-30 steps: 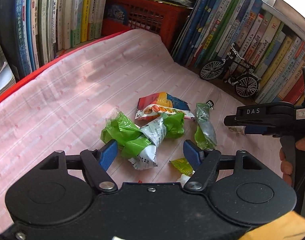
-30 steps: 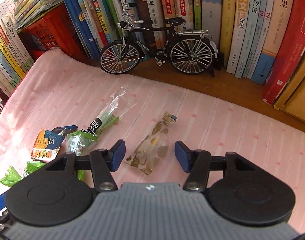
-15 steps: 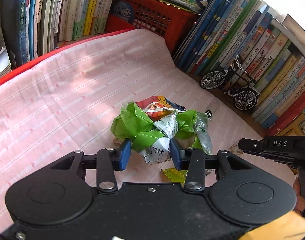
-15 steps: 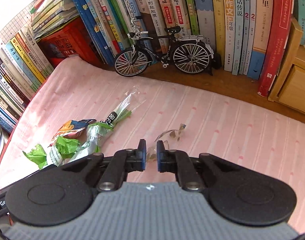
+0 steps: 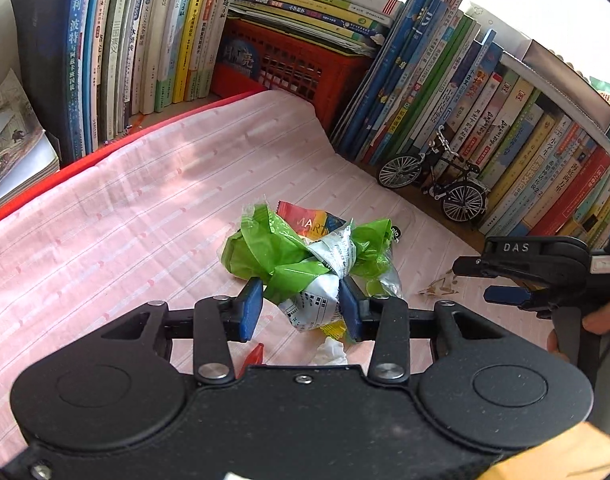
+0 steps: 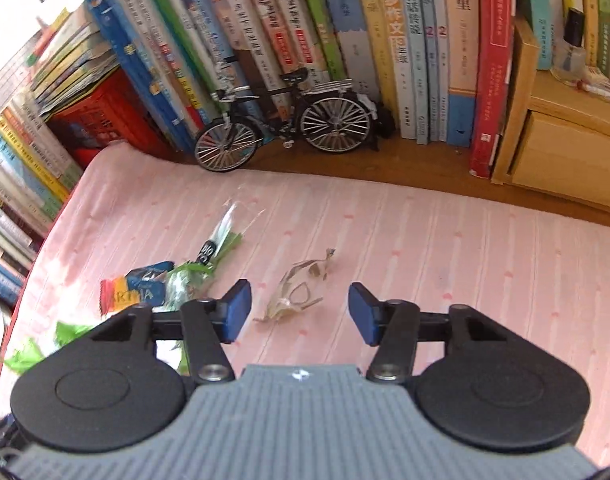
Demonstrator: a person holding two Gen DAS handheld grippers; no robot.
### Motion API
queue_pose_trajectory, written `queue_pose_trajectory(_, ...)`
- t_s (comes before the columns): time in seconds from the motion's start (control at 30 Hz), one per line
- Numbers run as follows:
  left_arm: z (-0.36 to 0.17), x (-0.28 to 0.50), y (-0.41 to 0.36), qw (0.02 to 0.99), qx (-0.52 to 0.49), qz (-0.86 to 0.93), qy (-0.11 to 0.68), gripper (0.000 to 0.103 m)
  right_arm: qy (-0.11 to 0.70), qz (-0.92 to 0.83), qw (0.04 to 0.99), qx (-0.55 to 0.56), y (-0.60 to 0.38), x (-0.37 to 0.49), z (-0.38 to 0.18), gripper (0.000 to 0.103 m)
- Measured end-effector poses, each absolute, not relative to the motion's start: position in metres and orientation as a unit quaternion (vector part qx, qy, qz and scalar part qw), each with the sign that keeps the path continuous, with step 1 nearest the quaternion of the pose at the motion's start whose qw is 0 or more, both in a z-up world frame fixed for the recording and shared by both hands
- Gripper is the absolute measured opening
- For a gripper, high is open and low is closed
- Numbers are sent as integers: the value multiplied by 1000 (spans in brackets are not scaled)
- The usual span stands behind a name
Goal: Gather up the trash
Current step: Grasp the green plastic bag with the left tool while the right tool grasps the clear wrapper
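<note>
Gathering wrappers, we clench the left gripper [image 5: 300, 309] on the green wrapper bundle [image 5: 301, 258]; our right gripper [image 6: 300, 311] is opening, the clear wrapper [image 6: 299, 290] lying free between its jaws, needing regrasp.

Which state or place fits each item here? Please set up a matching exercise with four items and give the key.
Items:
1. green wrapper
2. clear wrapper
3. model bicycle
4. red crate

States or places:
A. stands against the book spines
B. lies loose on the pink cloth, between opening fingers
C. under a stack of books
D. clamped in the left gripper

Pairs: 1-D, 2-B, 3-A, 4-C
</note>
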State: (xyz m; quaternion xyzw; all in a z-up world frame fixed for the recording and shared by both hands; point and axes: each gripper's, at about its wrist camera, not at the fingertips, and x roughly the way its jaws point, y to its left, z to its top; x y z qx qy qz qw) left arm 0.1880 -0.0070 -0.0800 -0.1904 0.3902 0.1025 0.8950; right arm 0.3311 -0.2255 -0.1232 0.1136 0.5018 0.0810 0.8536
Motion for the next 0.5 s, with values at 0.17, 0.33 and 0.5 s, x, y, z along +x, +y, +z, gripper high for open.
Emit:
queue_pose_trajectory(0.17, -76, 176, 2, 894, -195, 116, 386, 39, 570, 71, 807, 138, -215, 361, -148, 68)
queue_pose_trajectory(0.33, -78, 173, 7, 892, -195, 125, 388, 39, 590, 58, 790, 160, -209, 374, -150, 15)
queue_pose_trajectory(0.5, -75, 173, 4, 893, -191, 120, 391, 39, 583, 65, 795, 152, -213, 363, -142, 11)
